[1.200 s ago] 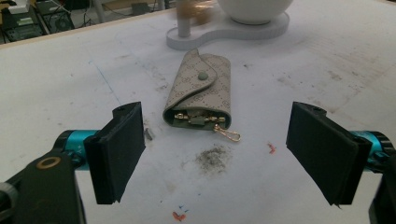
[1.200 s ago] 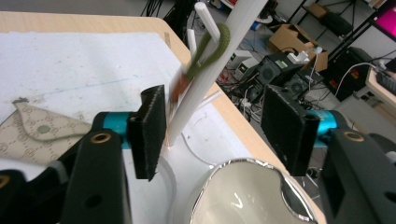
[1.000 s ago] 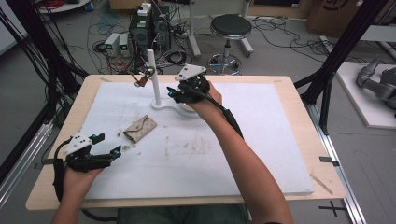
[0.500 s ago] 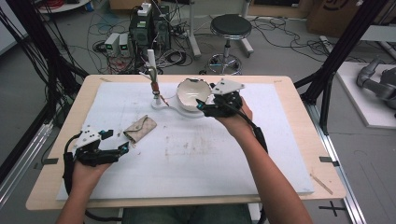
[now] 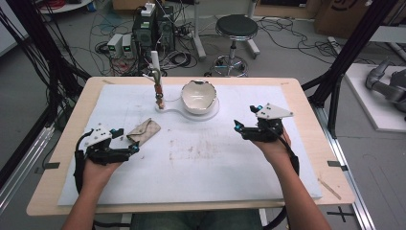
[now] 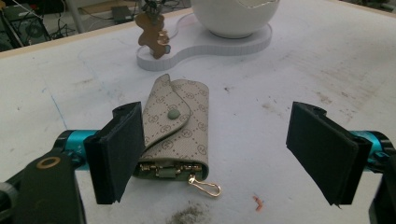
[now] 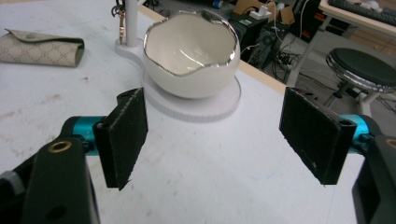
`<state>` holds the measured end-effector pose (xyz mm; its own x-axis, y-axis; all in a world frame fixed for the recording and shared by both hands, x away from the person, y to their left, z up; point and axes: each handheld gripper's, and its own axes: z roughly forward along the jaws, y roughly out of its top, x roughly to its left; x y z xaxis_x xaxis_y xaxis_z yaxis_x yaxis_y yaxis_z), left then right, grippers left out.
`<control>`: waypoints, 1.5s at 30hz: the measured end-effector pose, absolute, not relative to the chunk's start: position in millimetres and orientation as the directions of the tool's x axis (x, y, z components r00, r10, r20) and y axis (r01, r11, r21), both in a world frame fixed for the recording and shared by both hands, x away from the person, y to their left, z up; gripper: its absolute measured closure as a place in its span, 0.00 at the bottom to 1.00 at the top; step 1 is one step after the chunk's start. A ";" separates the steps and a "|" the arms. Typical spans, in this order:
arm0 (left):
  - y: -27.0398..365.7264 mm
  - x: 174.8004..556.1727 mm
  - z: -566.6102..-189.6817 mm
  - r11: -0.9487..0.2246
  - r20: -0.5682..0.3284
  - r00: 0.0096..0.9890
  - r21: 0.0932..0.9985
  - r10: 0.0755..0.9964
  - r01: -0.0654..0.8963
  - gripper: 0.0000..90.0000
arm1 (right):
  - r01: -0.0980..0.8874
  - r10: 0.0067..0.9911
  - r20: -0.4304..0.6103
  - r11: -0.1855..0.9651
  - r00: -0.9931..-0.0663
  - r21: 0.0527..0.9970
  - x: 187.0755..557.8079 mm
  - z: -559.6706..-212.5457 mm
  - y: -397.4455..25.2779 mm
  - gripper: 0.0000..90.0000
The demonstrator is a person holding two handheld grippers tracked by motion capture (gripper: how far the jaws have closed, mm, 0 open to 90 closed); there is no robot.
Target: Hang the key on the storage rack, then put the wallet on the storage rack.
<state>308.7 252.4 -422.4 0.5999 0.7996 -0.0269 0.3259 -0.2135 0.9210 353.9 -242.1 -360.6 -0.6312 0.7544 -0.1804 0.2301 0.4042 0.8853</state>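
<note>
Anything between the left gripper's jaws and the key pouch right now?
Nothing: in the left gripper view the key pouch lies against the left gripper's one open jaw, with bare white mat across to the other jaw.

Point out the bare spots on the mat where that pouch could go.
The mat is bare between the left hand-held gripper and the right hand-held gripper, and along the near edge. The far right corner, right of the bowl, is also free. It is crowded at the far middle: bowl, its white base and the post.
</note>
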 end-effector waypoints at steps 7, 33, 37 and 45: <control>248.5 311.3 -419.4 -0.210 -0.027 0.612 0.927 0.790 0.312 0.21 | 0.257 0.783 -0.122 0.342 -0.610 0.904 334.0 -384.1 -267.0 0.24; 242.8 316.8 -419.2 -0.226 -0.013 0.643 0.930 0.766 0.289 0.21 | 0.343 0.844 -0.036 0.257 -0.535 0.903 325.4 -412.3 -306.2 0.21; 243.3 318.8 -419.7 -0.226 -0.014 0.637 0.929 0.771 0.294 0.21 | 0.347 0.839 -0.033 0.259 -0.543 0.901 325.7 -412.7 -306.8 0.21; 247.5 320.2 -420.3 -0.226 -0.014 0.627 0.926 0.779 0.302 0.21 | 0.347 0.829 -0.033 0.269 -0.558 0.898 325.8 -412.8 -305.7 0.21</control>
